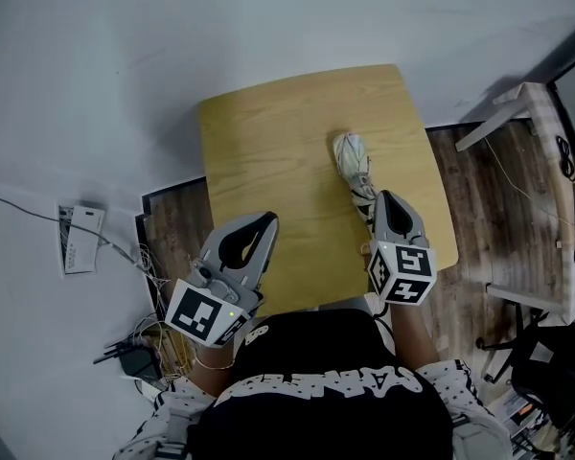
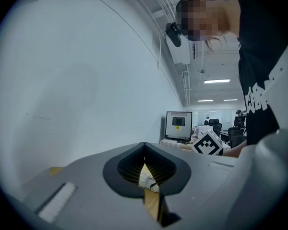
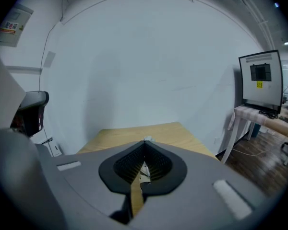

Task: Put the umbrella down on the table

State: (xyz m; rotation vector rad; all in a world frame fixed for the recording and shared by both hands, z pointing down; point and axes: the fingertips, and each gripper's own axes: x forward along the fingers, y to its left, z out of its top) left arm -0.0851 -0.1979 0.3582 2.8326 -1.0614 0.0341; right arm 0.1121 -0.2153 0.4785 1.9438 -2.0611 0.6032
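A folded white umbrella [image 1: 353, 161] lies on the light wooden table [image 1: 268, 142], right of its middle, with its near end running under my right gripper. My right gripper [image 1: 383, 197] hovers above that near end, tilted downward, jaws shut with nothing between them. In the right gripper view its tips [image 3: 145, 140] meet, and a bit of the umbrella [image 3: 144, 169] shows below through the gap. My left gripper [image 1: 268, 218] is held level over the table's near left part, also shut and empty; in the left gripper view its tips [image 2: 144, 144] meet.
A white side desk [image 1: 532, 113] with a monitor [image 3: 260, 80] stands to the right on the wooden floor. Cables and a white power strip [image 1: 81, 238] lie on the floor to the left. A pale wall rises behind the table.
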